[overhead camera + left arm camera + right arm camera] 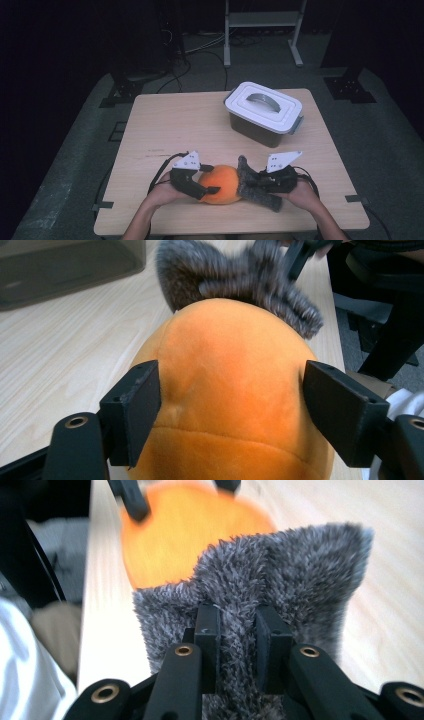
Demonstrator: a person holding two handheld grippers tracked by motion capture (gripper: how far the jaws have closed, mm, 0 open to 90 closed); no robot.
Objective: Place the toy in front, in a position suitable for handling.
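On the table (165, 120), left gripper (200, 187) jaws straddle orange plush (222, 184); right gripper (252, 182) pinches grey fur (245, 172)

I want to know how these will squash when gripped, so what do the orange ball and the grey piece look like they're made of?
The orange ball looks like short-pile plush, matte and velvety, with a stitched seam. The grey piece looks like shaggy faux fur with long fibres; it bunches where the right tool pinches it.

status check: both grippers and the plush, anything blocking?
Left gripper open, jaws straddling the round orange plush toy. Right gripper shut on its shaggy grey fur part. Lidded grey plastic box stands farther back, apart.
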